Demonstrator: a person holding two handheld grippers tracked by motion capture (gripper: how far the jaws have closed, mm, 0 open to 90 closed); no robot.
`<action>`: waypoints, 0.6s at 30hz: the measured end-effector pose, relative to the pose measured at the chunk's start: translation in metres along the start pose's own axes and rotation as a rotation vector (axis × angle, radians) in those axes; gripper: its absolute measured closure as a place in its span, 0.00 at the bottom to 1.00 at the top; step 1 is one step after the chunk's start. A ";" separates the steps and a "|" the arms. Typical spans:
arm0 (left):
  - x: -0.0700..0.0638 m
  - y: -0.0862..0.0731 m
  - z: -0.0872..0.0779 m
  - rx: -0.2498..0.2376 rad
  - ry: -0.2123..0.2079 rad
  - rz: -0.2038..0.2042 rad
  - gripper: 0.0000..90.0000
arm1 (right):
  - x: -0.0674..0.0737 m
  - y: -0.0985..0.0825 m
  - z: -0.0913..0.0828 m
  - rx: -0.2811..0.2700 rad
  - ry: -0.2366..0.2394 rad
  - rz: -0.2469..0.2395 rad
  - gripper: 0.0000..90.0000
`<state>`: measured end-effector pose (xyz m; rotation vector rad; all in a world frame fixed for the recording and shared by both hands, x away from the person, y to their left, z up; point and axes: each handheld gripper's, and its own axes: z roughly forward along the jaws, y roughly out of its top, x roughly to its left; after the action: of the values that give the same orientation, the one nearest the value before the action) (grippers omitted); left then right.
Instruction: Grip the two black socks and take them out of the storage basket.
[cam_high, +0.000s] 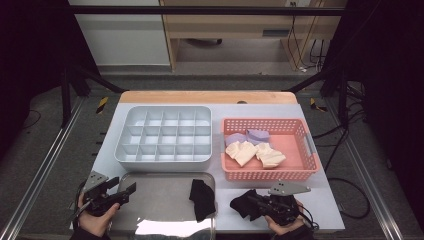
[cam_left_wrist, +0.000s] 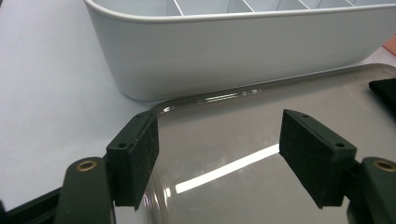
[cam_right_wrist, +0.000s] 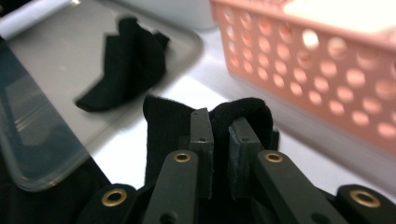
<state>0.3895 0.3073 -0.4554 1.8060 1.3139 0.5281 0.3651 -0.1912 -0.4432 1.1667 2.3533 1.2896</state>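
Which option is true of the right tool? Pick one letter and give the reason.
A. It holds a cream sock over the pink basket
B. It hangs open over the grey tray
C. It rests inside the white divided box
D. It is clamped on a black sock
D: in the right gripper view the right tool has its jaws pinched nearly together on a fold of the black sock, beside the pink basket.

Grey floor, wooden furniture, white wall panel, dark surroundings
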 end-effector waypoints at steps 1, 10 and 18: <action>0.000 0.000 0.000 -0.001 0.000 0.000 0.31 | -0.001 -0.004 0.001 0.008 -0.003 0.014 0.92; -0.001 0.000 0.001 -0.003 -0.012 -0.013 0.31 | -0.011 -0.014 0.019 0.100 -0.076 0.026 0.91; -0.003 0.007 -0.003 -0.034 -0.033 -0.018 0.31 | -0.016 -0.009 0.025 0.101 -0.152 -0.017 0.88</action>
<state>0.3904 0.3043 -0.4477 1.7667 1.2904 0.5061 0.3841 -0.1898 -0.4680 1.2246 2.3352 1.0475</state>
